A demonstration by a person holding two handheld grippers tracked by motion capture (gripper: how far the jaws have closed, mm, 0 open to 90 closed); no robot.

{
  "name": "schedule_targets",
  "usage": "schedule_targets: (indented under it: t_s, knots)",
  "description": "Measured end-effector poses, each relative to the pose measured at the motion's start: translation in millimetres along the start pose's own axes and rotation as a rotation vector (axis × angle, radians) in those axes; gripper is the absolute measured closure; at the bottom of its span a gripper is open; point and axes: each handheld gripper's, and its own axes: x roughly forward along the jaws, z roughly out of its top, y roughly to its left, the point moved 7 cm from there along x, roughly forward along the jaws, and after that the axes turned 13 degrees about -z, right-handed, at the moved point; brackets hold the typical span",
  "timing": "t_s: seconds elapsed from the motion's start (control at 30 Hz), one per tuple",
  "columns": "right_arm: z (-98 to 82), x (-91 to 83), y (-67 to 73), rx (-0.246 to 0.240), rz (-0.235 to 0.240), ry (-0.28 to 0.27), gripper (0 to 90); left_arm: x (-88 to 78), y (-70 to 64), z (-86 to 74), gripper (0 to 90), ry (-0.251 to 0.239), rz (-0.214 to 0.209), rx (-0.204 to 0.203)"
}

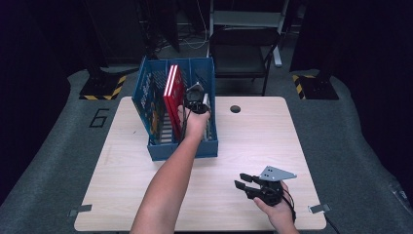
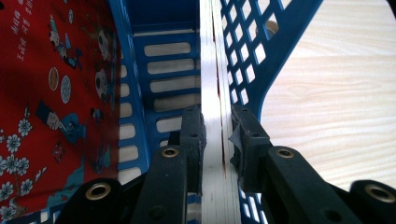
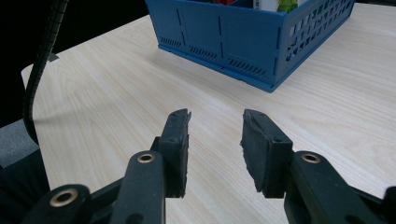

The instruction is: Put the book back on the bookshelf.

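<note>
Your left claw [image 2: 217, 135] is clamped on the page edge of a thin white-edged book [image 2: 212, 84] standing upright in the blue crate [image 1: 155, 151], against its lattice side wall, with the red book [image 1: 173, 92] upright in the next slot. Whether that book is going in or coming out I cannot tell, but it sits well down in the crate, so what remains is probably letting go or lifting it. Your right claw [image 3: 215, 144] hangs open and empty above the table [image 1: 253, 141], well apart from the crate.

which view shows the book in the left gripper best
The left gripper view: the pale book stands edge-on between the left gripper pads, against the blue crate wall. The high view shows a sliver of it behind the hand; the right gripper view shows a book top in the crate.
</note>
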Motion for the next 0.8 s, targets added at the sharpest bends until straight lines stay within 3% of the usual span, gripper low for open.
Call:
schedule_targets:
  t_s: [0.13,0.23,0.53,0.67,0.8]
  knots:
    - [0.1,0.4,1.2,-0.003,0.003,0.003,61.1,2.5,-2.0,0.5,75.9,-0.007,-0.008,-0.005]
    - [0.4,0.5,2.1,-0.004,0.001,0.001,61.1,6.5,-6.7,0.1,74.9,-0.02,-0.044,-0.026]
    - [0.3,0.4,1.8,-0.002,0.002,0.003,61.2,13.5,-15.5,-4.4,70.8,0.01,-0.113,0.031]
    - [0.2,1.0,1.7,-0.003,0.002,0.004,61.1,12.9,-20.1,-5.0,69.3,-0.006,-0.165,0.041]
    - [0.0,0.8,3.5,0.001,0.012,0.008,61.0,9.7,-26.4,-5.7,60.9,-0.001,-0.226,0.054]
